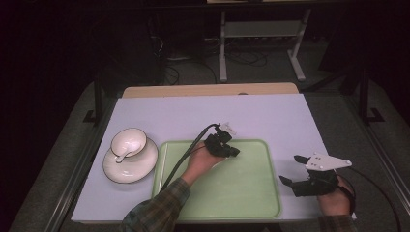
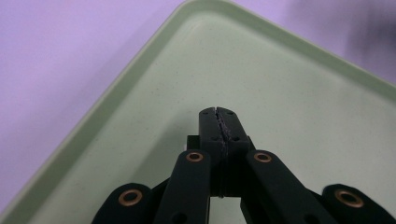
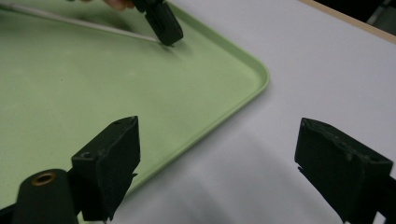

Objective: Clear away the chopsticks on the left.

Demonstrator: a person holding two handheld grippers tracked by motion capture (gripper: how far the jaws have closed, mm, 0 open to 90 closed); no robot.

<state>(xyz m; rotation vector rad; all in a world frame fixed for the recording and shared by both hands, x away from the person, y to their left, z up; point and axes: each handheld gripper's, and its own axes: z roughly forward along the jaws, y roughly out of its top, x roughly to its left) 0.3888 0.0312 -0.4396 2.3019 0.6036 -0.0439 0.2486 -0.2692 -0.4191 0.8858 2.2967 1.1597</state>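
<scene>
Bowl and plate: at the far left of the counter [image 1: 203, 111] we see a white bowl [image 1: 128, 141] with a spoon [image 1: 122, 155] in it, sitting on a white plate [image 1: 130, 166], well apart from both tongs.
Tray: we find the green tray [image 1: 241, 193] just right of the plate, on the near middle of the counter.
Left tongs: our left tongs [image 1: 234, 152] hang over the tray's far part, tips low above its bare floor; the jaws are pressed together with nothing between them.
Right tongs: our right tongs [image 1: 292, 169] sit just off the tray's right rim, over the counter, jaws spread wide and holding nothing.
</scene>
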